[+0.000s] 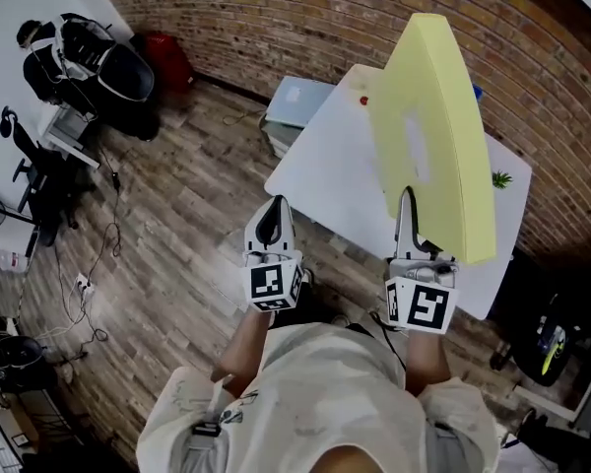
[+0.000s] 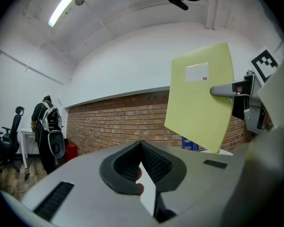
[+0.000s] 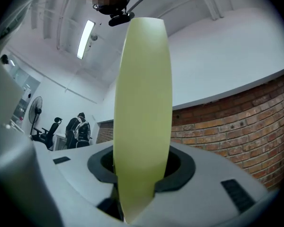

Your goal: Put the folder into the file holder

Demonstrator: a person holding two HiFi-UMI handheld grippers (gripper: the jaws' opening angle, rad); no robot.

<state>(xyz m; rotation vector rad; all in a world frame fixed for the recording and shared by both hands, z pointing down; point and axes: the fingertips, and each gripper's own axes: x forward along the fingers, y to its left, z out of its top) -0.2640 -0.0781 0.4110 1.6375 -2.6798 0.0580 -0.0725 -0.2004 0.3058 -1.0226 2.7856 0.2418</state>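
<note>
Right gripper (image 1: 406, 200): jaws clamped on the bottom edge of the yellow folder (image 1: 428, 116). The folder is off the surface, standing upright, with a white label on its face.

Left gripper (image 1: 273, 205): jaws together, nothing between them. It sits at 9 o'clock of the right one, over the wood floor (image 1: 177, 235).

White surface (image 1: 320, 180) lies at 12 to 1 o'clock. The folder hides much of its far part. A small red item (image 1: 363, 100) sits at its far edge and a small green sprig (image 1: 501, 178) at 3 o'clock of the folder.

Grey-blue box (image 1: 295, 104) sits on the floor beside the surface.

Person with backpack (image 1: 54, 52) and office chair (image 1: 30, 170) are at 10 o'clock, well apart. Brick wall (image 1: 276, 18) runs behind.
</note>
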